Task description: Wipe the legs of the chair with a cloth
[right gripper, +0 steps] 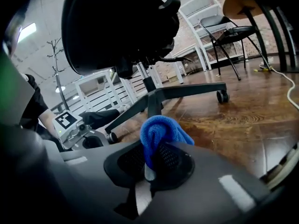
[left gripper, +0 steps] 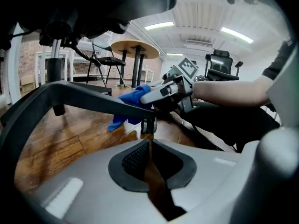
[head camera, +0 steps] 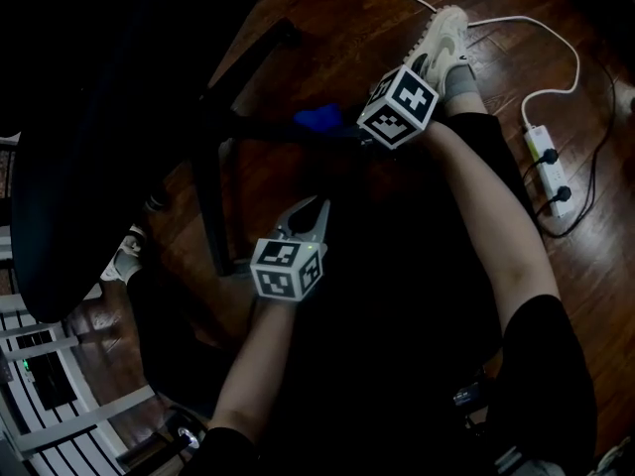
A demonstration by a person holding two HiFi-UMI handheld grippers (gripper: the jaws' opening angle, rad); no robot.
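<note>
Looks like you're mid-wipe on one leg: your right hand-held gripper (right gripper: 152, 163) is pinching the blue cloth (head camera: 317, 119) in a bunched wad. In the left gripper view that wad looks to sit right on the chair leg (left gripper: 84, 94) near its outer end, just above the castor (left gripper: 148, 125). Your left hand-held gripper (left gripper: 150, 147) is pressed together with nothing in it. It hangs over the wooden floor (head camera: 347, 28) near the chair base, not touching any leg as far as I can see. Next move, I'd say, is to drag the cloth along the leg toward the hub (right gripper: 153, 97) with the pinch firm so the wad doesn't slip out, then work round the other legs.
</note>
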